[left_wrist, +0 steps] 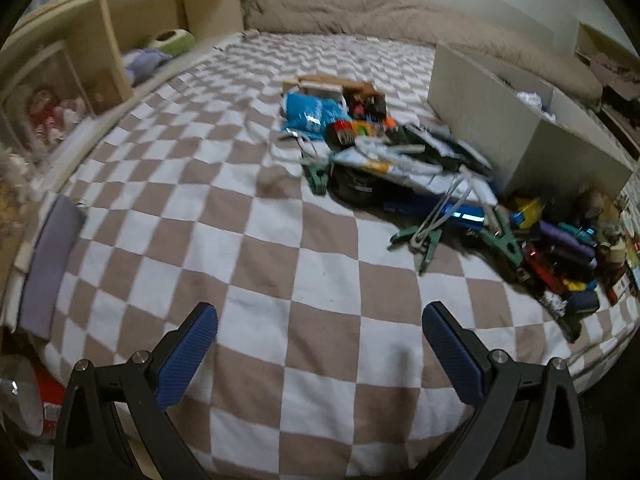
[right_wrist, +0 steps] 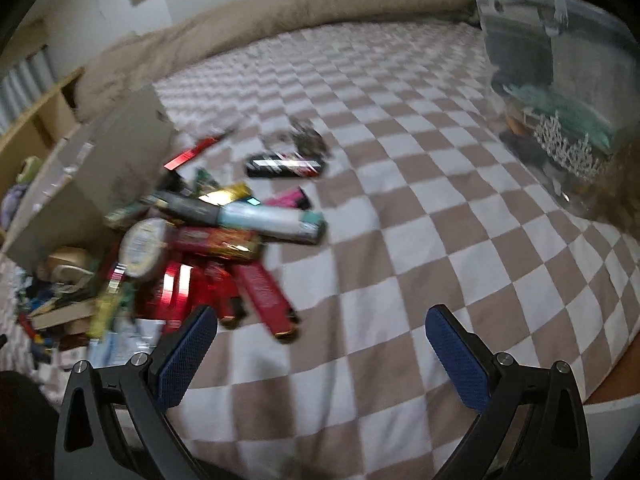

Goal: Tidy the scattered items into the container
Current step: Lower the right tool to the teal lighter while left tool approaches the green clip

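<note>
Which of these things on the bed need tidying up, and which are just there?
For the job:
pile of boxes and packets
green clips
black flat box
beige box
left tongs, open
right tongs, open

Just there:
checkered blanket
wooden shelf
clear tub

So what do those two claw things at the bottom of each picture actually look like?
Both look alike. The left gripper and right gripper each have two black, angular arms with triangular cut-outs and round silver bolts at the joints. Their fingers carry flat rectangular pads with a blue, finely dotted texture. No cables, markings, hands or sleeves show.
</note>
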The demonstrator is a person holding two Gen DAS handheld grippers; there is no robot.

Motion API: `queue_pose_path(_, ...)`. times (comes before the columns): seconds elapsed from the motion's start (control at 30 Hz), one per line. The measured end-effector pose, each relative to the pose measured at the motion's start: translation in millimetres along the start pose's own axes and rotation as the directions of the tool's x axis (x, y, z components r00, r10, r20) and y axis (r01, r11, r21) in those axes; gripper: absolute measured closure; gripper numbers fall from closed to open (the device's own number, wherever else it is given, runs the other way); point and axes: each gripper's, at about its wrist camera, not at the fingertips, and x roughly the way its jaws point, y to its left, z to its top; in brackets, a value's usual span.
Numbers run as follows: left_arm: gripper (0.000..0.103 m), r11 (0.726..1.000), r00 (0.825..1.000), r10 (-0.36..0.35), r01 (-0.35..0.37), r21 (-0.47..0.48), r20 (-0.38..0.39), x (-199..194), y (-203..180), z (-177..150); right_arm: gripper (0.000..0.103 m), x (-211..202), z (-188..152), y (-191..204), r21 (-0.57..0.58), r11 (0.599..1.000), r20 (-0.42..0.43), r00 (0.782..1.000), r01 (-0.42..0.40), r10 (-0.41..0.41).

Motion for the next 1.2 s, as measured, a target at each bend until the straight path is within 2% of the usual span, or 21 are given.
queue_pose_path(0.1, 0.000, 1.000, 0.999, -0.005, 0.005, 0.002, -0.041, 16.1, 1.3, -2.1, 0.000, 16.9, -4.3, -5.8, 0.027, 1.000, -0.062, 0.998, 0.016, -0.015)
queue_pose_path(0.2, 0.000, 1.000, 1.000, 0.008, -0.007, 0.031, -0.018, 19.3, -2.8, -2.9, 0.000, 20.2, -7.4, -2.9, -0.004, 0.999, -0.056, 0.998, 0.042, -0.042)
queue_pose_path(0.33, 0.000, 0.996, 0.999, 0.031, -0.030, 0.080, -0.011, 21.7, -8.3, -3.4, 0.000, 27.4, -17.9, 12.4, -0.149, 0.979, 0.008, 0.991, 0.136, -0.136)
queue_pose_path(0.4, 0.000, 0.993, 0.999, 0.051, -0.050, 0.108, -0.001, 21.9, -12.4, -4.5, 0.000, 28.4, -18.2, 11.9, -0.149, 0.978, 0.016, 0.989, 0.145, -0.145)
queue_pose_path(0.6, 0.000, 0.995, 0.998, 0.058, -0.056, 0.088, -0.020, 27.1, -9.0, -0.8, 0.000, 24.7, -11.1, 7.4, -0.113, 0.988, -0.039, 0.993, 0.108, -0.113)
queue_pose_path(0.7, 0.000, 0.990, 0.997, 0.079, -0.076, 0.115, -0.022, 28.8, -13.8, 1.0, 0.000, 19.3, -1.3, 15.0, -0.120, 0.993, -0.080, 0.996, 0.022, -0.032)
queue_pose_path(0.8, 0.000, 0.991, 0.997, 0.071, -0.068, 0.119, -0.022, 29.1, -13.2, 0.9, 0.000, 18.3, 9.6, 29.6, -0.131, 0.991, -0.098, 0.995, -0.031, 0.018)
queue_pose_path(0.9, 0.000, 0.987, 0.998, 0.054, -0.055, 0.153, 0.012, 27.7, -15.6, -0.7, 0.000, 24.9, 25.7, 33.6, -0.076, 0.993, -0.112, 0.991, -0.087, 0.078)
queue_pose_path(1.0, 0.000, 0.974, 0.998, 0.008, -0.022, 0.225, 0.066, 26.5, -22.7, -5.6, 0.000, 41.2, 41.2, 29.5, -0.016, 0.998, -0.139, 0.988, -0.066, 0.063)
queue_pose_path(1.1, 0.000, 0.975, 0.998, -0.030, 0.015, 0.222, 0.062, 28.7, -20.6, -2.8, 0.000, 55.0, 53.0, 19.7, 0.091, 0.990, -0.172, 0.977, -0.110, 0.125)
queue_pose_path(1.2, 0.000, 0.969, 0.997, -0.058, 0.043, 0.243, 0.058, 30.8, -23.4, 1.5, 0.000, 61.9, 64.7, 16.7, 0.141, 0.984, -0.177, 0.975, -0.111, 0.135)
